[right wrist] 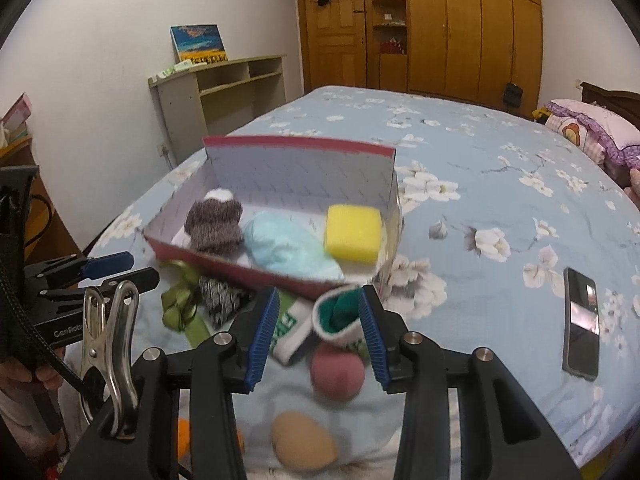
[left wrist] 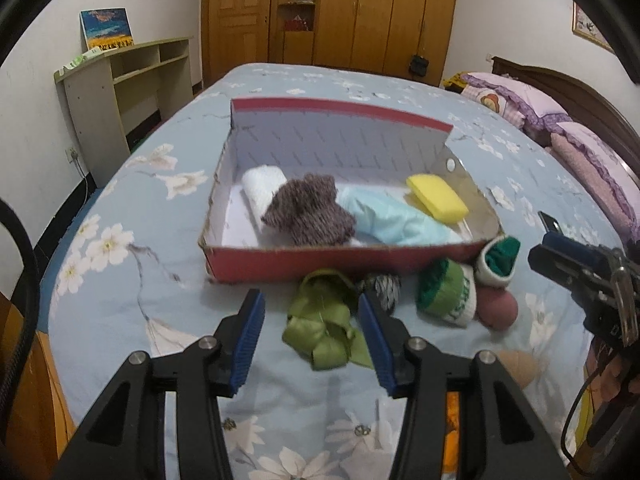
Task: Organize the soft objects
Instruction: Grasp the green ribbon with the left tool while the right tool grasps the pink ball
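A red shoebox [left wrist: 320, 266] [right wrist: 280, 278] on the bed holds a white roll [left wrist: 260, 188], a brown knit piece [left wrist: 308, 210] [right wrist: 214, 224], a light blue cloth [left wrist: 384, 216] [right wrist: 280, 246] and a yellow sponge [left wrist: 438, 198] [right wrist: 352, 234]. In front of it lie a green ribbon [left wrist: 324, 328] [right wrist: 178, 300], a patterned black-and-white piece [left wrist: 386, 286] [right wrist: 218, 300], two green-and-white socks [left wrist: 448, 296] [right wrist: 338, 316], a dark pink ball [left wrist: 498, 306] [right wrist: 338, 370] and a tan ball [left wrist: 520, 366] [right wrist: 304, 442]. My left gripper [left wrist: 312, 340] is open around the ribbon. My right gripper [right wrist: 318, 332] is open over the socks.
A black phone [right wrist: 580, 326] lies on the floral sheet [left wrist: 160, 280] at the right. Pink pillows [left wrist: 560, 120] are at the head of the bed. A shelf [left wrist: 120, 80] and wooden wardrobes [left wrist: 360, 12] stand beyond the bed.
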Demonstrator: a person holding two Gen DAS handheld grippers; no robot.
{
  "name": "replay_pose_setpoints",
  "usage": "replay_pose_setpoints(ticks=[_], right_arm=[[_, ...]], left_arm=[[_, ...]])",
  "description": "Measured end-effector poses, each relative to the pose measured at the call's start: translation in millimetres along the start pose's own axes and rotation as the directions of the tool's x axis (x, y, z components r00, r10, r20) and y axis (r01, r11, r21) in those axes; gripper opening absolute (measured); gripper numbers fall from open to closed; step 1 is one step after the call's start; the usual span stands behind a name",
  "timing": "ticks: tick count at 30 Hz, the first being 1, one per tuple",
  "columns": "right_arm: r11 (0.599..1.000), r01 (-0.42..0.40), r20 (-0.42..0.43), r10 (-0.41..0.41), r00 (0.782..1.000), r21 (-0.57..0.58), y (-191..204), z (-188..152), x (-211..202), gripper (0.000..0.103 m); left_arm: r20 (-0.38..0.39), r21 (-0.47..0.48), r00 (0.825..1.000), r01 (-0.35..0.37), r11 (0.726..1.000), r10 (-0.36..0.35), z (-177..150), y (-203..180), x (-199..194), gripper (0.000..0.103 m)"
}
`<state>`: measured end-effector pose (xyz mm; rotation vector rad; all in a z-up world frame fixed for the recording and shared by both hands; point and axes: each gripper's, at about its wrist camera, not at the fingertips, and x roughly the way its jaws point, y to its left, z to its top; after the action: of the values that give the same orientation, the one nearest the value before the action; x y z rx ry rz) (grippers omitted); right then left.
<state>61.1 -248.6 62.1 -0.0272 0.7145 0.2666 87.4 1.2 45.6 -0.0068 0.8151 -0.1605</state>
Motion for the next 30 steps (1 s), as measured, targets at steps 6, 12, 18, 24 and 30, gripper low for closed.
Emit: replay_pose_setpoints(ticks=[6, 12, 18, 24, 30], right_arm=[[1.000, 0.000, -0.035, 0.000, 0.999, 0.007, 0, -21, 0, 0.042], [1.000, 0.026, -0.057, -0.026, 0.998, 0.000, -2, -40, 3, 0.042], [0.999, 0.027, -0.091, -0.025, 0.996, 0.020, -9, -54, 18, 0.042], [0.999, 0.015, -0.118, -0.009, 0.993, 0.049, -13, -62, 33, 0.042], [0.998, 0.011, -0.123, -0.002, 0.992, 0.069, -15, -66, 42, 0.042]], left_arm=[[-0.030, -0.014, 1.000, 0.007, 1.000, -0.007, -13, -1, 14, 0.051], [-0.042, -0.012, 0.999, 0.009, 1.000, -0.010, -23, -3, 30, 0.051], [-0.027, 0.008, 1.000, 0.014, 1.000, -0.013, -29, -8, 39, 0.051], [-0.049, 0.009, 0.999, 0.001, 1.000, -0.001, -35, -8, 49, 0.051], [-0.070, -0.045, 0.997, 0.020, 0.999, -0.023, -36, 1, 57, 0.052]])
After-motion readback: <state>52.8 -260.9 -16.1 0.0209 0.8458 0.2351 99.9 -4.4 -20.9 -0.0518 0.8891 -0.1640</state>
